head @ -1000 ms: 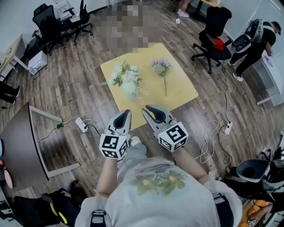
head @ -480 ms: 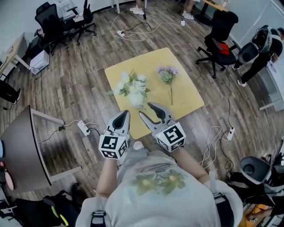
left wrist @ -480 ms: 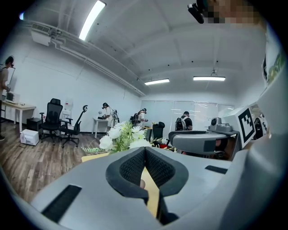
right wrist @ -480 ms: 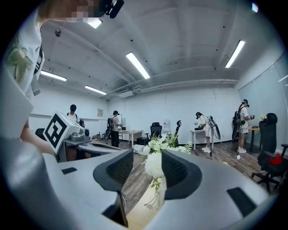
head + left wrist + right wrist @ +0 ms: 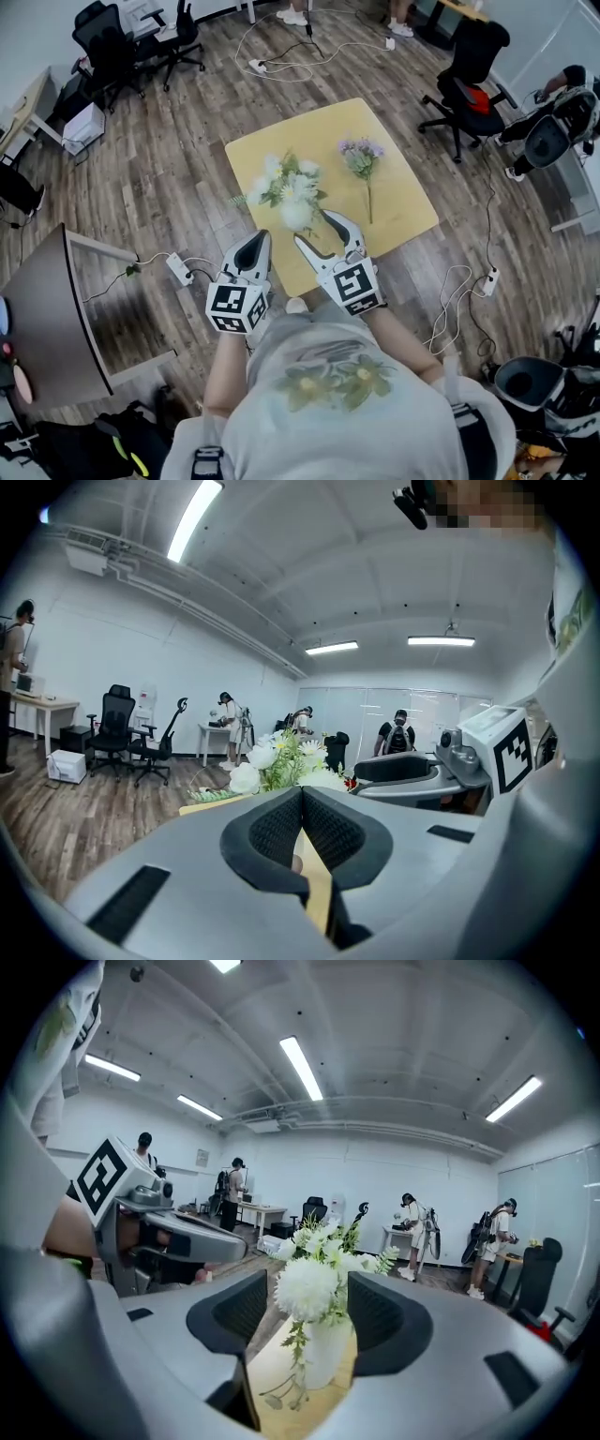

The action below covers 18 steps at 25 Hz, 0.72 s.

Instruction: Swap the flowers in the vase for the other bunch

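A white vase (image 5: 328,1352) with a bunch of white flowers (image 5: 286,187) stands on the low yellow table (image 5: 398,211), on its near left part. A purple bunch (image 5: 360,161) lies flat to the right of it. My right gripper (image 5: 325,232) hovers over the table's near edge just short of the vase, and its jaws are opening with nothing pressed between them. In the right gripper view the white flowers (image 5: 314,1283) and vase show between the fingers but farther off. My left gripper (image 5: 255,240) is shut and empty beside it, short of the table's edge.
A power strip (image 5: 174,268) and cables lie on the wood floor to the left, more cables (image 5: 450,300) to the right. A brown table (image 5: 47,319) stands at the left. Office chairs (image 5: 469,70) and people are around the room's far side.
Both grippers have moved forward toward the yellow table. The right gripper's jaws have gone from shut to wide apart; the left stays shut.
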Motion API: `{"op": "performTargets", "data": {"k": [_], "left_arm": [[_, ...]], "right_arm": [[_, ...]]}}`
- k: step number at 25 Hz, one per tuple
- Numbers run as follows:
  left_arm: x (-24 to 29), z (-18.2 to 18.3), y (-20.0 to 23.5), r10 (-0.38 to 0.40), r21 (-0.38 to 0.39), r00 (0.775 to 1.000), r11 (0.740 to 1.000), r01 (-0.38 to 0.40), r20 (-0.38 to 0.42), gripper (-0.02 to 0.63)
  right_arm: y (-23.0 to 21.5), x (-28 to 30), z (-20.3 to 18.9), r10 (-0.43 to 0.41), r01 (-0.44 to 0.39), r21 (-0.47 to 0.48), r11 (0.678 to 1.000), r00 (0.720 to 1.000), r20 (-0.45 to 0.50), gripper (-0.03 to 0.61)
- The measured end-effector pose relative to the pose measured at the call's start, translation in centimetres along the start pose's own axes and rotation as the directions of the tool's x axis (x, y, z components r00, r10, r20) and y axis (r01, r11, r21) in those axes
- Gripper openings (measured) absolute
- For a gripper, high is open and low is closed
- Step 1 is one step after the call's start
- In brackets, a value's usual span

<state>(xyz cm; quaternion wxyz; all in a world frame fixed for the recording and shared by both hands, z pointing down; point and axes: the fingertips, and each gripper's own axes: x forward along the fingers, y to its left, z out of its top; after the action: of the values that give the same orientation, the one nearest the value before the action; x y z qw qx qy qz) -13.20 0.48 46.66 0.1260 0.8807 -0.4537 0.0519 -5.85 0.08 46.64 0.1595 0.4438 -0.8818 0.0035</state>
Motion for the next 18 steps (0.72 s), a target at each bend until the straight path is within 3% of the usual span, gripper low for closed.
{"op": "performTargets", "data": {"k": [9, 14, 18], "left_arm": [[0.2, -0.1, 2.0, 0.021, -0.004, 1.000, 1.000, -0.021, -0.007, 0.018], [0.8, 0.1, 2.8, 0.031, -0.008, 0.999, 0.999, -0.031, -0.020, 0.018], [0.9, -0.1, 3.4, 0.037, -0.014, 0.999, 0.999, -0.037, -0.026, 0.018]], "right_arm": [[-0.3, 3.1, -1.3, -0.045, 0.028, -0.138, 0.990, 0.991, -0.123, 0.249], [-0.3, 4.6, -1.6, -0.025, -0.007, -0.174, 0.985, 0.984, -0.178, 0.248], [0.1, 5.5, -1.2, -0.040, -0.014, -0.273, 0.962, 0.981, -0.192, 0.247]]}}
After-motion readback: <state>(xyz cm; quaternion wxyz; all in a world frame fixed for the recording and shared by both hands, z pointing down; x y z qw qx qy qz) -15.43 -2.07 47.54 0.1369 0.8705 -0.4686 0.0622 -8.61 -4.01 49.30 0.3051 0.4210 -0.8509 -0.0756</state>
